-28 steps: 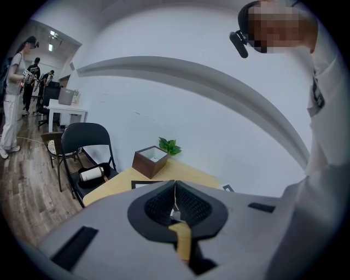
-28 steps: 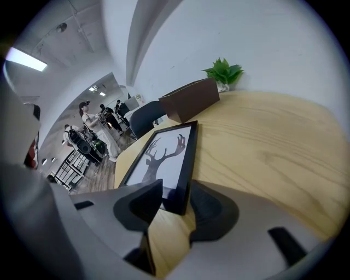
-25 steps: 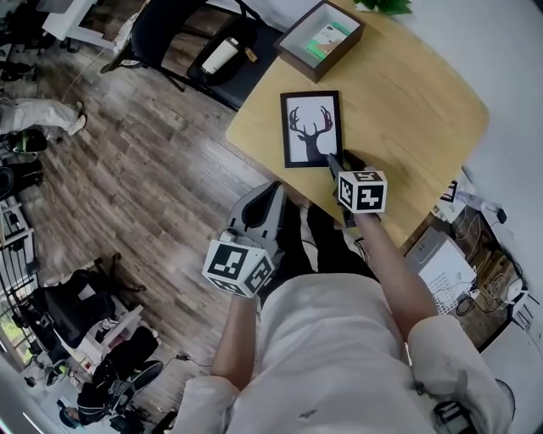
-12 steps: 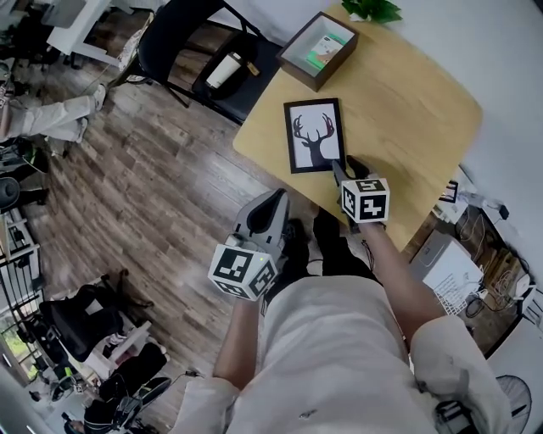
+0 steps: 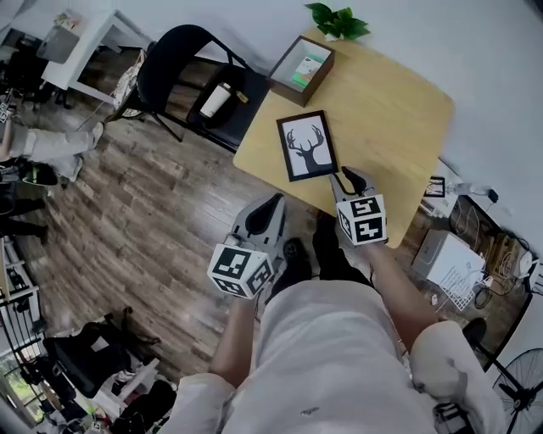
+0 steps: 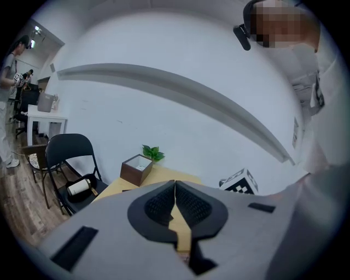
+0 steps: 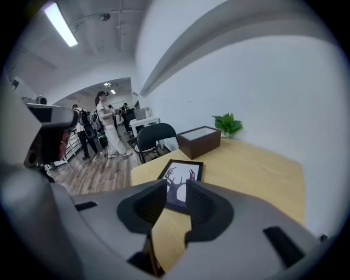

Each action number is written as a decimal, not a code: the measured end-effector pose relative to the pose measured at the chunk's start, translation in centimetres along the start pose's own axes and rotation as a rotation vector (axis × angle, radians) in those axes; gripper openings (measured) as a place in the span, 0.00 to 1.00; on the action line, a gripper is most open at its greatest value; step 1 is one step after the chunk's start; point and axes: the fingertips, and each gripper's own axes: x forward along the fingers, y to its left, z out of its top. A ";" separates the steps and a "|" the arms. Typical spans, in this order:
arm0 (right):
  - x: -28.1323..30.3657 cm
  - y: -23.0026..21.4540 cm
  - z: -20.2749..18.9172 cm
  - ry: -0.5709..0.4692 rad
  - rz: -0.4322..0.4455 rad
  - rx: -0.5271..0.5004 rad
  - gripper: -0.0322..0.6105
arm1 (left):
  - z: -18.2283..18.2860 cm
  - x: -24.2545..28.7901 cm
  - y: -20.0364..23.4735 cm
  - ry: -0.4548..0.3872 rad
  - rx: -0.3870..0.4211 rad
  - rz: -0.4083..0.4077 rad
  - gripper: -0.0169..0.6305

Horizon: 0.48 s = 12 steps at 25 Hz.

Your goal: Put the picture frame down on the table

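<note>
The black picture frame (image 5: pixel 307 145) with a deer-antler print lies flat on the wooden table (image 5: pixel 399 110), near its front-left edge. My right gripper (image 5: pixel 346 179) hovers just behind the frame's near right corner, clear of it. Its jaws have just been closing, but a gap remains and nothing is between them. In the right gripper view the frame (image 7: pixel 183 174) shows ahead through the right gripper (image 7: pixel 176 191). My left gripper (image 5: pixel 276 204) hangs off the table's near edge over the floor. In the left gripper view the left gripper (image 6: pixel 175 190) has its pads meeting, with nothing held.
A dark brown box (image 5: pixel 301 69) and a small green plant (image 5: pixel 338 20) sit at the table's far end. A black folding chair (image 5: pixel 191 76) holding a white roll (image 5: pixel 216 100) stands left of the table. Several people (image 7: pixel 106 131) stand farther off. Boxes and cables (image 5: pixel 450 254) lie right of the table.
My right gripper has lifted away from the frame's near corner and its jaws have narrowed. The frame stays flat on the table. The left gripper has risen slightly.
</note>
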 end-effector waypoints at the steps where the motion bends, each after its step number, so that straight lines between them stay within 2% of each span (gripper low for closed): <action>1: -0.9 0.4 0.5 -0.017 -0.008 -0.022 0.21 | 0.2 -0.3 -0.1 -0.004 0.008 -0.013 0.04; 6: -5.6 2.6 3.6 -0.119 -0.031 -0.106 0.18 | 0.7 -1.6 -1.3 -0.017 0.038 -0.080 0.04; 12: -11.2 5.0 6.6 -0.237 -0.054 -0.134 0.15 | 1.1 -2.8 -3.0 -0.025 0.067 -0.152 0.04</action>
